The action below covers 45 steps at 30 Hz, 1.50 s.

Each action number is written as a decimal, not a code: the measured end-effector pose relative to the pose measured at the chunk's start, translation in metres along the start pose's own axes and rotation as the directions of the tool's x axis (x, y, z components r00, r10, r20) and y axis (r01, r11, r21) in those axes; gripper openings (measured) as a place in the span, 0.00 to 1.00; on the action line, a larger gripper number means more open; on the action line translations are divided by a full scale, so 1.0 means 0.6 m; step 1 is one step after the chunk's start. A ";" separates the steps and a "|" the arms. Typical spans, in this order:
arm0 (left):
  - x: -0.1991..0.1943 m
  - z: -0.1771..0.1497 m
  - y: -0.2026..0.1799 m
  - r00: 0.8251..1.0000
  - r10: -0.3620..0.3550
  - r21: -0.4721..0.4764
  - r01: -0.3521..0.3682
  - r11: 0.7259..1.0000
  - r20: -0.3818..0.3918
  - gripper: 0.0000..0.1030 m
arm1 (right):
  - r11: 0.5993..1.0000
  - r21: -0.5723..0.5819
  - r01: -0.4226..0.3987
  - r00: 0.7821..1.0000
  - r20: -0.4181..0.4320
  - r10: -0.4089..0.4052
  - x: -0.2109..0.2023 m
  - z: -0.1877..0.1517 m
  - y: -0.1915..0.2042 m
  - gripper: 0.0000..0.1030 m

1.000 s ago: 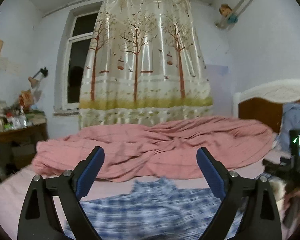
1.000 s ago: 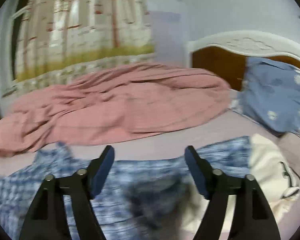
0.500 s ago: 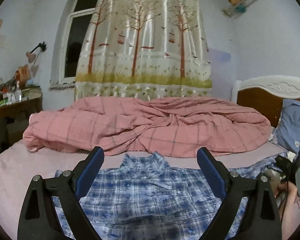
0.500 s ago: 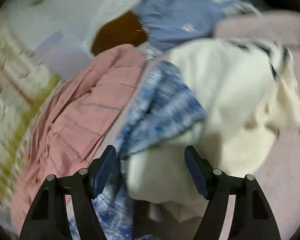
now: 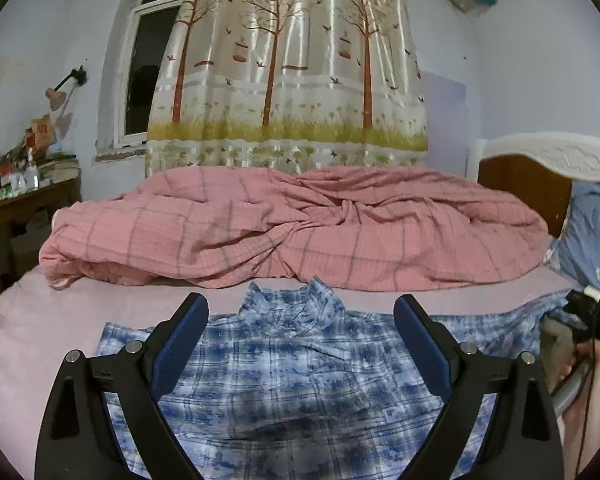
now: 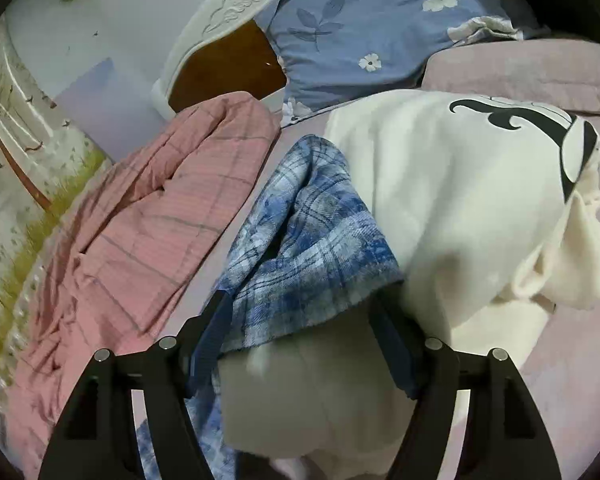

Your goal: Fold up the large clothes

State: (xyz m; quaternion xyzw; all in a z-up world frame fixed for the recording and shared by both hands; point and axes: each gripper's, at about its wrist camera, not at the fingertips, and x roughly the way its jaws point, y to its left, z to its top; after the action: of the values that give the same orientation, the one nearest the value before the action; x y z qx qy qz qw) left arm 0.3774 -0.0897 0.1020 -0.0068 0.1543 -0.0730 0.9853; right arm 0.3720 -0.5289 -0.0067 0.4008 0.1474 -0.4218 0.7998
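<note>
A blue plaid shirt (image 5: pixel 300 376) lies spread flat on the pink bed sheet, collar toward the far side. My left gripper (image 5: pixel 300 344) is open and hovers over the shirt's upper chest, touching nothing. In the right wrist view, the shirt's right sleeve (image 6: pixel 304 240) lies draped over a cream sweatshirt (image 6: pixel 472 208). My right gripper (image 6: pixel 304 336) is open, its jaws straddling the sleeve's cuff end. The right gripper and the hand holding it show at the left wrist view's right edge (image 5: pixel 580 344).
A rumpled pink checked duvet (image 5: pixel 292 228) lies along the far side of the bed. A blue floral pillow (image 6: pixel 380 28) leans on the wooden headboard (image 5: pixel 528 184). A cluttered desk (image 5: pixel 16 200) stands left. A tree-print curtain (image 5: pixel 288 68) hangs behind.
My left gripper has tilted down so more of the shirt shows. My right gripper has swung right and down onto the sleeve cuff lying on the cream sweatshirt.
</note>
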 end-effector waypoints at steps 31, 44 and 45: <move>-0.009 -0.014 -0.046 0.995 -0.097 0.255 0.093 0.962 0.002 0.88 | 0.341 -0.393 -0.854 0.518 -0.583 0.626 -0.217 -0.125 0.235 0.07; 0.010 -0.063 -0.110 0.957 -0.281 0.312 0.287 0.906 -0.065 0.85 | 0.249 -0.236 -0.939 0.342 -0.707 0.619 -0.219 -0.183 0.256 0.07; 0.013 -0.065 -0.106 0.954 -0.295 0.296 0.299 0.907 -0.062 0.78 | 0.240 -0.226 -0.944 0.329 -0.714 0.618 -0.223 -0.185 0.257 0.07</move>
State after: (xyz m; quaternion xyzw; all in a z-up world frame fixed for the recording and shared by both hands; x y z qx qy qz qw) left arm 0.3639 -0.1537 0.0647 0.1212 0.1465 -0.2448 0.9508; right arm 0.4250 -0.3197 0.0796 0.2208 0.2377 0.2512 0.9120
